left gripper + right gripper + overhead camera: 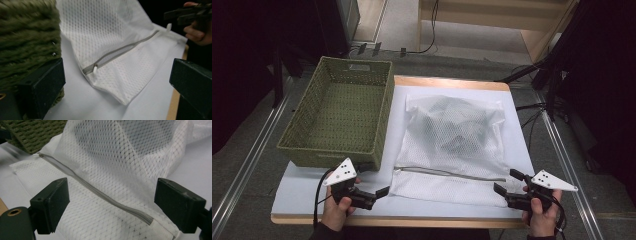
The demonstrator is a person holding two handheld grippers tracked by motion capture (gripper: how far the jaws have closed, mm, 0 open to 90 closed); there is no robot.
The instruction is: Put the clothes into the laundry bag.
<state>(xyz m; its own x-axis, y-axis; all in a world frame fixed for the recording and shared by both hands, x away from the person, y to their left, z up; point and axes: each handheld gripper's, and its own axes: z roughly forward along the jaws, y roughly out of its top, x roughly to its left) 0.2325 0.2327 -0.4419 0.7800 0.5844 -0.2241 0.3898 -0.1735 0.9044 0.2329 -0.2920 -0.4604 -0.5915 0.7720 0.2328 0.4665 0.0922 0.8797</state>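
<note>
Lying flat on the table beside the basket, the mesh bag kept its zip facing the person. The left gripper and right gripper sat at its two near corners, wide open and holding nothing, probably so the closed bag could rest.

The left hand held the left gripper low at the near left. It pointed to the right, and its jaws stood wide apart with nothing in them. The right hand held the right gripper at the near right. It pointed left, jaws wide apart and empty too.
</note>
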